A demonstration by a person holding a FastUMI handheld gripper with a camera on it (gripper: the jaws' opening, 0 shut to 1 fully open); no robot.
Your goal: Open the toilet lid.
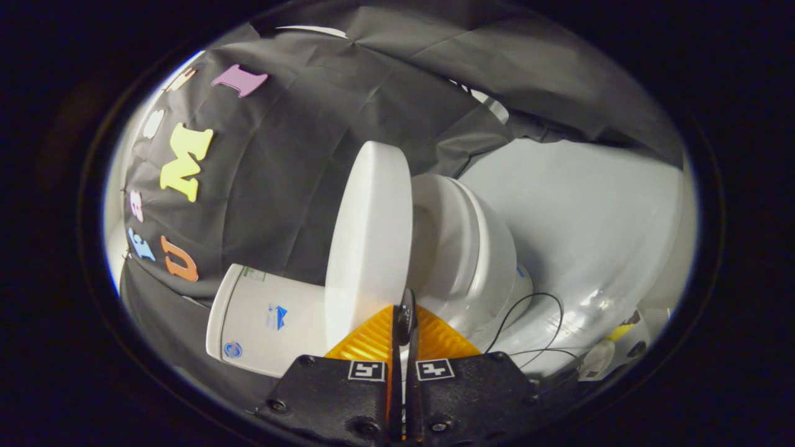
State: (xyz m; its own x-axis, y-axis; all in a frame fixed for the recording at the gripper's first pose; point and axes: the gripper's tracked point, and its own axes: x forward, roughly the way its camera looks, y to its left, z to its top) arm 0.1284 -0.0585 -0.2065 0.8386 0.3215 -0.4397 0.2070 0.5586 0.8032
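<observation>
A white toilet appears tilted sideways in the gripper view. Its lid [369, 236] is raised well off the seat [463, 248] and stands between the seat and the tank [267, 320]. My gripper [405, 318] is shut, its two fingers pressed together with nothing between them. The tips sit right at the lid's near rim, on the side facing the seat; I cannot tell whether they touch it. The bowl's inside is hidden behind the lid and seat.
A pale glossy floor [596, 223] spreads beyond the toilet. Thin black cables [541, 310] trail across it near the toilet's base, beside small objects [612, 351]. Black cloth wall [298, 161] hangs behind the tank.
</observation>
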